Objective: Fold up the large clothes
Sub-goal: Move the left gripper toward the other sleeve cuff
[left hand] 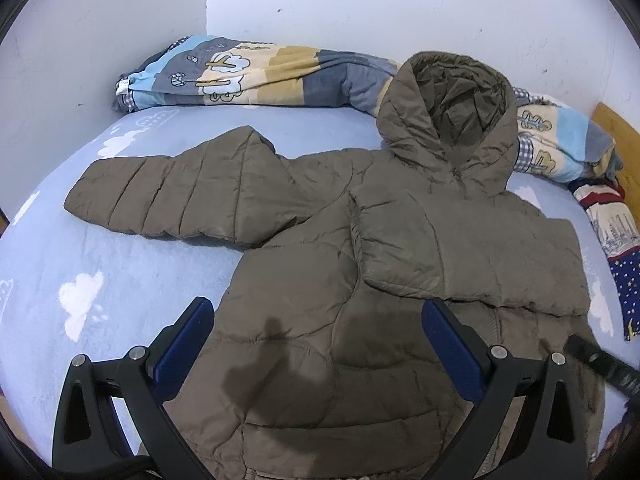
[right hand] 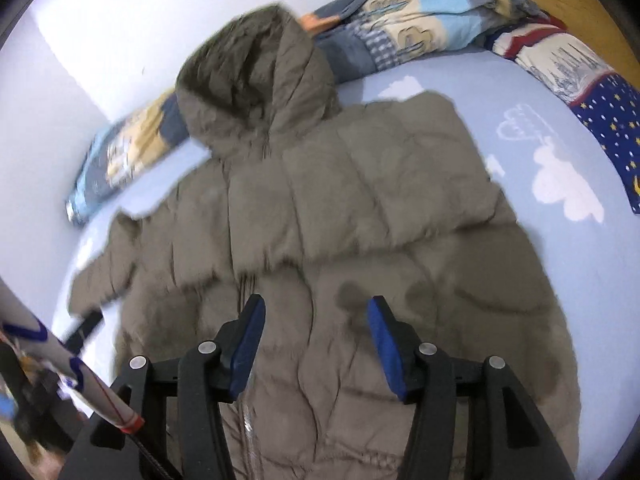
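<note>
A brown hooded puffer jacket (left hand: 360, 264) lies front-up on a light blue bed. Its left sleeve (left hand: 160, 200) stretches out to the left. Its right sleeve (left hand: 460, 248) is folded across the chest. The hood (left hand: 452, 112) rests against the bedding at the back. My left gripper (left hand: 316, 312) is open and empty, above the jacket's lower left part. In the right wrist view the jacket (right hand: 360, 208) fills the middle, blurred. My right gripper (right hand: 316, 312) is open and empty, above the jacket's lower front beside the zipper (right hand: 244, 280).
A rolled patterned quilt (left hand: 248, 76) lies along the white wall at the back. A navy star-print cloth (left hand: 624, 280) sits at the bed's right edge, also in the right wrist view (right hand: 604, 120). The bed sheet (left hand: 80, 272) has white cloud prints. A wooden headboard (left hand: 616, 128) is far right.
</note>
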A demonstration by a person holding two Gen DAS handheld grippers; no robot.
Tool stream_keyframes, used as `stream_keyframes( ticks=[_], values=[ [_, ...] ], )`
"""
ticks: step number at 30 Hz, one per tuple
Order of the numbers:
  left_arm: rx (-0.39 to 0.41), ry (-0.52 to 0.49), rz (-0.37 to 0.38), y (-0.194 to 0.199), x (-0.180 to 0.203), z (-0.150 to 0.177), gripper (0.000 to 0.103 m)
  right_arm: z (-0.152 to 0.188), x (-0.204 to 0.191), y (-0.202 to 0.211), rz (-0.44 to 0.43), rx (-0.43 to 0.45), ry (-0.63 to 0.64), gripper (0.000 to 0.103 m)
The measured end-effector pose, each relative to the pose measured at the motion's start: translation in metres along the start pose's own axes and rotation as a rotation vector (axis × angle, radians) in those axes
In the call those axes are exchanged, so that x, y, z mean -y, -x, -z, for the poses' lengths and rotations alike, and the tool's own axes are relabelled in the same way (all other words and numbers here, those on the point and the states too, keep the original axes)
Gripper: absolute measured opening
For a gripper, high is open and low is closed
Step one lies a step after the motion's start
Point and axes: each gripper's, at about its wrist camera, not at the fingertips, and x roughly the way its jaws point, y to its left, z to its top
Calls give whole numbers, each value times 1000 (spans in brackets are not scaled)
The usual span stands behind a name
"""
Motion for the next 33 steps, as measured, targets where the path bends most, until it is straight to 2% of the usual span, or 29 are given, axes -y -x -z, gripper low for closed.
stream_keyframes(
  ticks=[2, 5, 9, 15, 17, 21, 24, 27, 29, 31, 33],
  values=[
    [-6, -3, -7, -3, 0, 1, 103, 2, -3, -11, 20, -39, 10, 58],
    [-8, -20, -33, -7, 3, 1, 103, 0, -1, -13, -33, -58, -6, 58],
    [-19, -26, -54, -12, 2, 3, 103, -2, -14, -8, -6, -35, 67, 58],
    [-28, -31, -43, -11, 6, 6, 103, 4, -30, 1, 9, -17, 145, 60],
    [-21, -42, -40, -8, 8, 6, 103, 9, -35, 3, -11, -29, 153, 61],
    [-10, -43, -50, -4, 7, 7, 103, 21, -47, 18, -106, -44, 139, 61],
    [-18, -31, -55, -4, 4, 7, 103, 28, -62, 38, -175, -11, 157, 62],
    [-19, -20, -64, -4, -1, 6, 103, 33, -79, 65, -284, 56, 214, 65],
    [-16, -7, -61, -1, -4, 5, 103, 34, -87, 80, -269, 126, 271, 75],
    [-17, 6, -50, 0, -9, 0, 103, 34, -89, 83, -216, 164, 309, 77],
    [-1, 21, -43, 4, -20, -8, 103, 32, -84, 77, -179, 156, 299, 77]
  ],
)
